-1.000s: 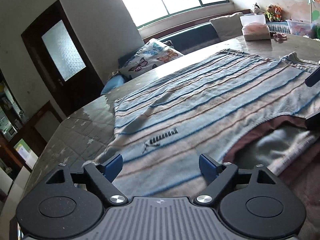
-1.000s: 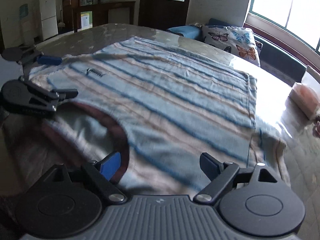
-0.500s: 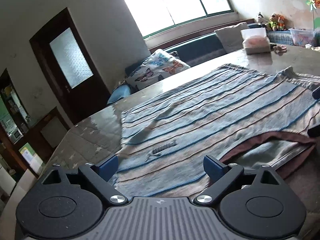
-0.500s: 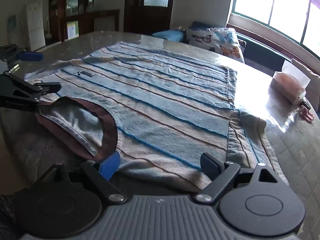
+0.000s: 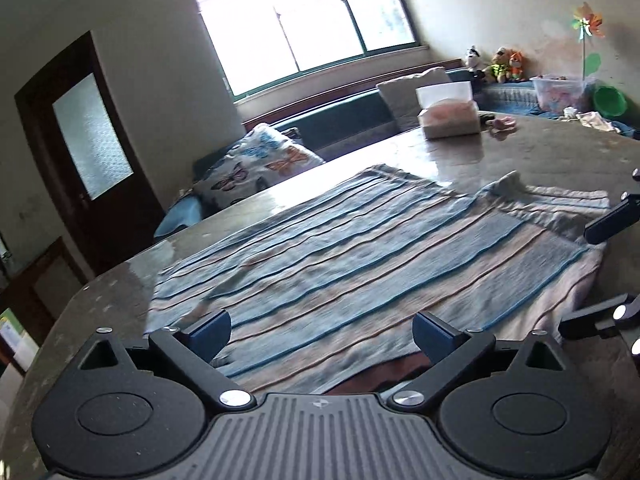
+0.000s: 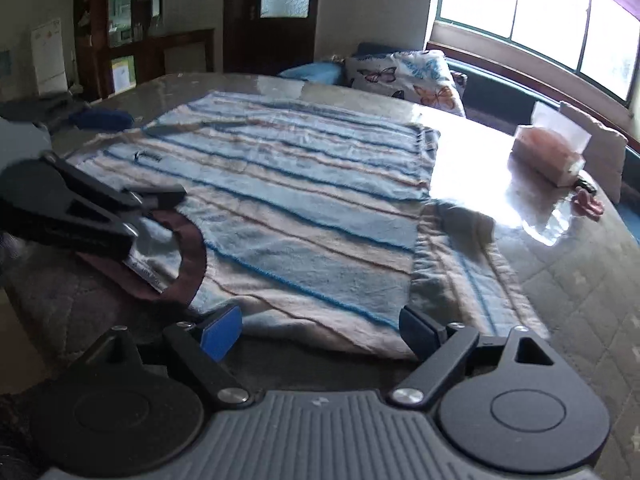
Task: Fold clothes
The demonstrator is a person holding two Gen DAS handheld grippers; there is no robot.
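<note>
The desk (image 5: pixel 540 152) is filling both views, its glossy top running wide past the far and right edges of the shirt (image 5: pixel 360 264). The shirt, striped blue and tan, is lying flat and face up across the middle of the desk, its collar end toward the near edge and its hem toward the window side. In the right wrist view the shirt (image 6: pixel 304 208) is showing its brown neckline (image 6: pixel 192 256) at the near left, and one sleeve (image 6: pixel 472 264) is spreading out onto bare desk at the right. A tissue box (image 6: pixel 552 156) is sitting well apart from the shirt near the far right edge, with a small pink object (image 6: pixel 588 202) just beside it. The left gripper (image 5: pixel 322 332) is hovering over the collar end with its fingers (image 5: pixel 210 330) spread wide and holding nothing. The right gripper (image 6: pixel 320 330) is hanging just off the shirt's near edge, its fingers (image 6: pixel 222 330) also spread wide and holding nothing. The left gripper is appearing at the left of the right wrist view, beside the neckline.
</note>
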